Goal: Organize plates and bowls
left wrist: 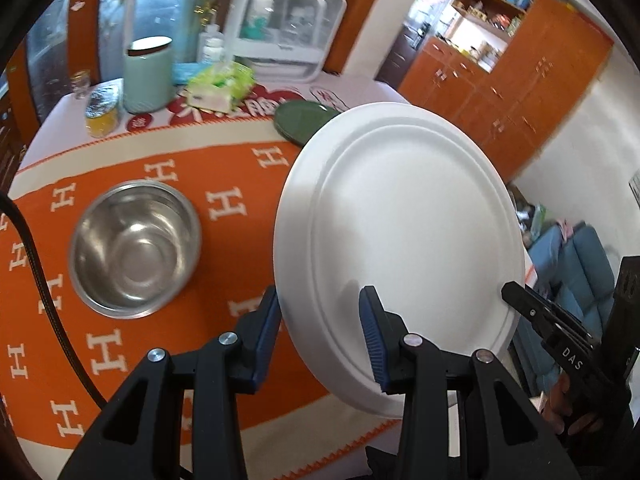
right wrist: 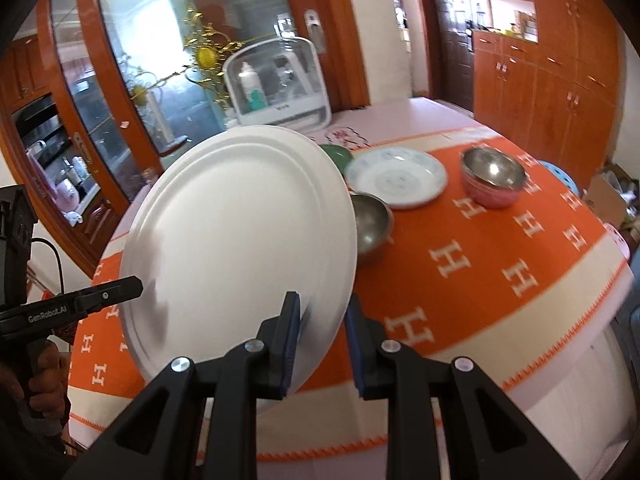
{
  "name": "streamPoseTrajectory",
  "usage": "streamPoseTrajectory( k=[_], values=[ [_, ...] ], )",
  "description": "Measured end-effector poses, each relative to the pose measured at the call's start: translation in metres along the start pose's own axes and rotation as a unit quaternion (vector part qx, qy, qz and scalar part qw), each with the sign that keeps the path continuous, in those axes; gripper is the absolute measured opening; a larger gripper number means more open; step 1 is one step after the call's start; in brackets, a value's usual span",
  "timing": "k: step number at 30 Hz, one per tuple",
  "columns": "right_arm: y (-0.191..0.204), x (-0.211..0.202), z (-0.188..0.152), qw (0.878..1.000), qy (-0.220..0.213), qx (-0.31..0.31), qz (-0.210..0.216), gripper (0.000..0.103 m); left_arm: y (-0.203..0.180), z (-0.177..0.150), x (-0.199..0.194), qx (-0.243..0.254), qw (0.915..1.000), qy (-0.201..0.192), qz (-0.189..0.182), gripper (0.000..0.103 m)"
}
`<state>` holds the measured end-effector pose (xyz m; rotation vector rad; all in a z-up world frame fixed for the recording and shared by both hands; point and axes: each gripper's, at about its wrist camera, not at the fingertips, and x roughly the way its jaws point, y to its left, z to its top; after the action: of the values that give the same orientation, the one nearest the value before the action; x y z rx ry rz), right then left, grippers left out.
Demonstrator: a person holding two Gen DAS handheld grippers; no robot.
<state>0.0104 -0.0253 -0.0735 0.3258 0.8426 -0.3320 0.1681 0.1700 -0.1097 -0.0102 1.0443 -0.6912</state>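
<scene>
Here, item by item, taken one view after another.

Left wrist view. The left tongs (left wrist: 320, 336) pinched the near rim of the white plate (left wrist: 400, 240): one blue pad lay under the rim, the other on the plate's upper face. The plate was held clear of the bench (left wrist: 224, 436), tilted, its face towards the camera, extending ahead and to the right of these tongs. The right tongs (left wrist: 516, 292) reached in from the right edge and met the rim on the opposite side, so each hand had one side of the plate. A steel bowl (left wrist: 134, 248) sat alone on the orange cloth to the left, well apart from the plate. A stack of green plates (left wrist: 300, 120) lay beyond the white plate's far edge, partly hidden by it. A mint canister (left wrist: 146, 76), a tissue pack (left wrist: 220, 88) and a white rack (left wrist: 284, 28) stood at the back.

Right wrist view. The right tongs (right wrist: 322, 340) were narrowed on the plate's right rim, the edge passing between the pads. The white plate (right wrist: 240, 248) lay ahead and to the left of them. The left tongs (right wrist: 132, 284) touched its left rim.

Shown only here: a patterned plate (right wrist: 396, 178), a pink-sided steel bowl (right wrist: 494, 180) and a second steel bowl (right wrist: 370, 224) just behind the white plate's right edge. The green stack showed only as a sliver.

Judgement: stacking appeared under way, and the green stack beyond the far edge was the likelier destination.
</scene>
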Motion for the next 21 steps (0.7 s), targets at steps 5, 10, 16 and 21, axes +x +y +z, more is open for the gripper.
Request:
streamPoseTrajectory(
  k=[5, 10, 16, 21],
  values=[
    [-0.022, -0.005, -0.016, 0.999, 0.015, 0.025, -0.026, 0.023, -0.026, -0.009, 0.015, 0.036, 0.9989, 0.03, -0.007, 0.038],
    [-0.044, -0.007, -0.03, 0.997, 0.032, 0.049, -0.052, 0.024, -0.05, -0.015, 0.037, 0.068, 0.9957, 0.061, -0.017, 0.038],
    [-0.069, -0.005, -0.042, 0.992, 0.065, 0.072, -0.085, 0.024, -0.073, -0.025, 0.064, 0.091, 0.9901, 0.102, -0.033, 0.038],
    [-0.086, -0.001, -0.048, 0.988, 0.09, 0.073, -0.105, 0.024, -0.092, -0.034, 0.087, 0.108, 0.9846, 0.135, -0.029, 0.039]
  ],
)
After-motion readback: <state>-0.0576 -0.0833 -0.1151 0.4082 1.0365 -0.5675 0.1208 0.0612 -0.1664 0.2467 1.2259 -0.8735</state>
